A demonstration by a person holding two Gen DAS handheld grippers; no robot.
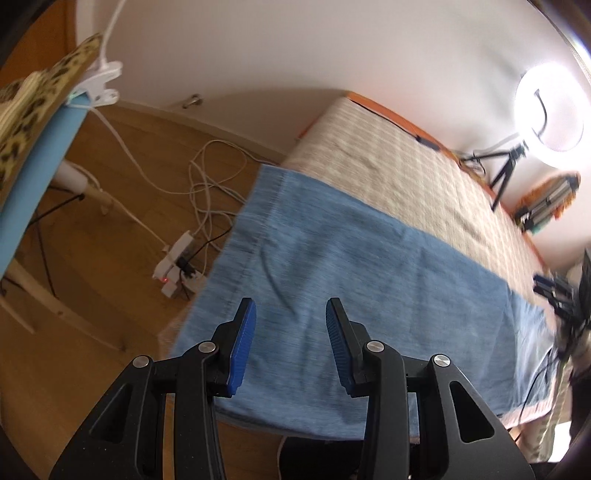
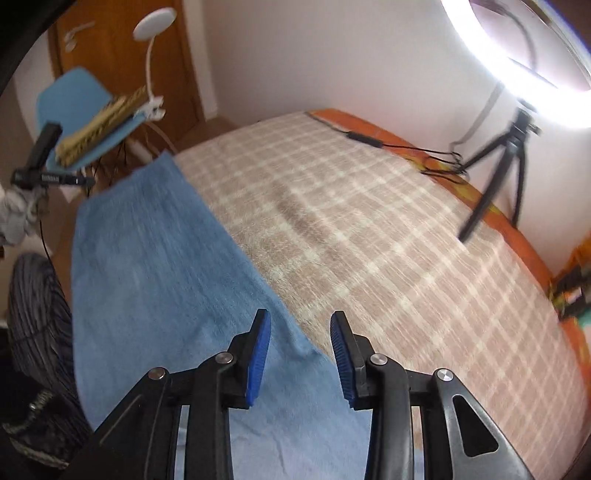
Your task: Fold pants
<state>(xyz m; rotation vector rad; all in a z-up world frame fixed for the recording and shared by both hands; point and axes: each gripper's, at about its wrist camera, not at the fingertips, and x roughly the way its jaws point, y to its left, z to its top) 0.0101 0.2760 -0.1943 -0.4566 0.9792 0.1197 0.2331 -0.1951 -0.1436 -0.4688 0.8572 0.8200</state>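
Observation:
Light blue denim pants (image 1: 332, 280) lie spread flat along the near edge of a bed with a beige checked cover (image 1: 399, 162). My left gripper (image 1: 290, 314) hovers above the pants near their left part, open, with nothing between its blue pads. In the right wrist view the same pants (image 2: 155, 280) stretch from the lower middle up to the left. My right gripper (image 2: 300, 328) hangs open above the pants' far edge, where the cloth meets the checked cover (image 2: 388, 240). Nothing sits between its pads. The picture is blurred by motion.
A lit ring light (image 1: 548, 110) on a black tripod (image 2: 506, 166) stands at the bed's far side by the wall. A blue chair (image 2: 81, 118) with a leopard-print cloth (image 1: 33, 110) and a clip lamp (image 2: 153, 22) stands left. Cables and a power strip (image 1: 177, 266) lie on the wooden floor.

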